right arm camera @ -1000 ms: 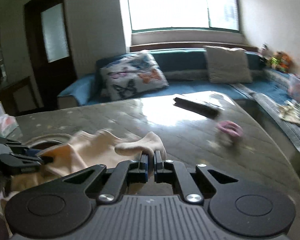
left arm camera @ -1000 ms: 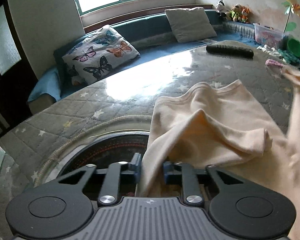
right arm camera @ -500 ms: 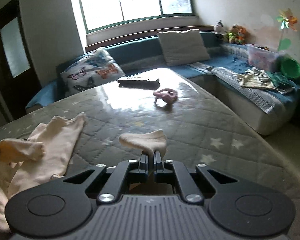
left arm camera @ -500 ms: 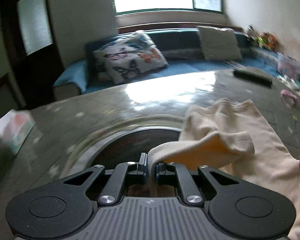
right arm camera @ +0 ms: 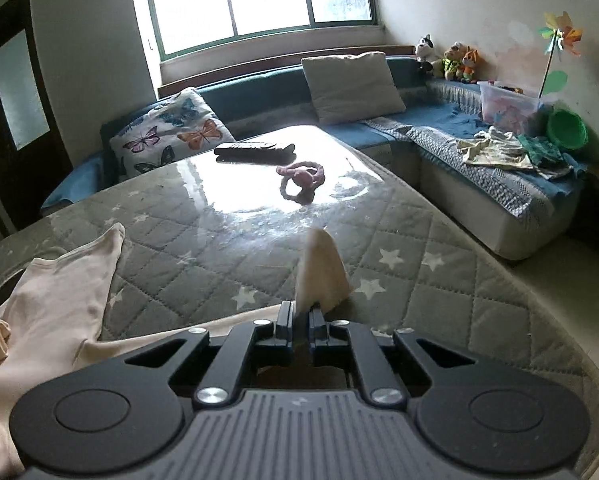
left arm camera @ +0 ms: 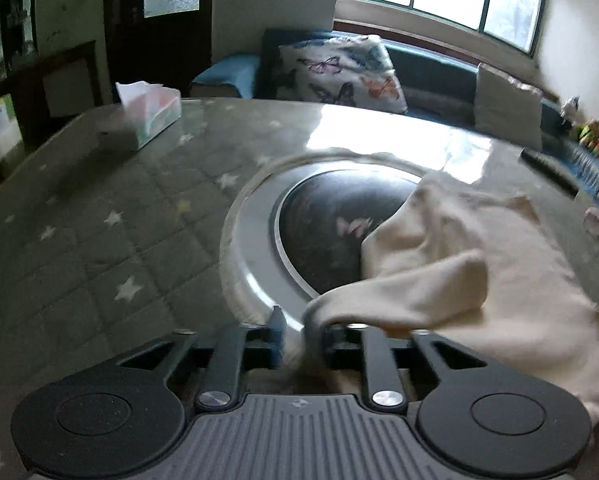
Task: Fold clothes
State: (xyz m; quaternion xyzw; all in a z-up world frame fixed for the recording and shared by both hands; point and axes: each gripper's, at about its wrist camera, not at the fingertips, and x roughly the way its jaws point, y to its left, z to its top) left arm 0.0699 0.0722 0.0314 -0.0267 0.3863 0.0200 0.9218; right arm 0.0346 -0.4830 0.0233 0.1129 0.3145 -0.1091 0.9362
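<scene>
The cream garment lies crumpled on the counter, which is covered by a grey quilted cloth with pale stars. In the left wrist view part of it drapes over the round dark inset with a silver ring set into the counter, and a fold runs down to the left gripper. The left gripper's jaws stand a little apart with that fold of garment between them; whether they pinch it or it merely hangs there cannot be told.

In the right wrist view the right gripper is closed on a corner of the same garment, and the pinched tip stands up as a small peak just beyond the fingertips. The rest of the cloth trails away to the left, under the gripper body and across the counter, with one narrow end lying flat on the quilting.

Further off on the counter sit a black remote, a pink ring toy and a tissue box. A butterfly cushion rests on the blue sofa beyond
</scene>
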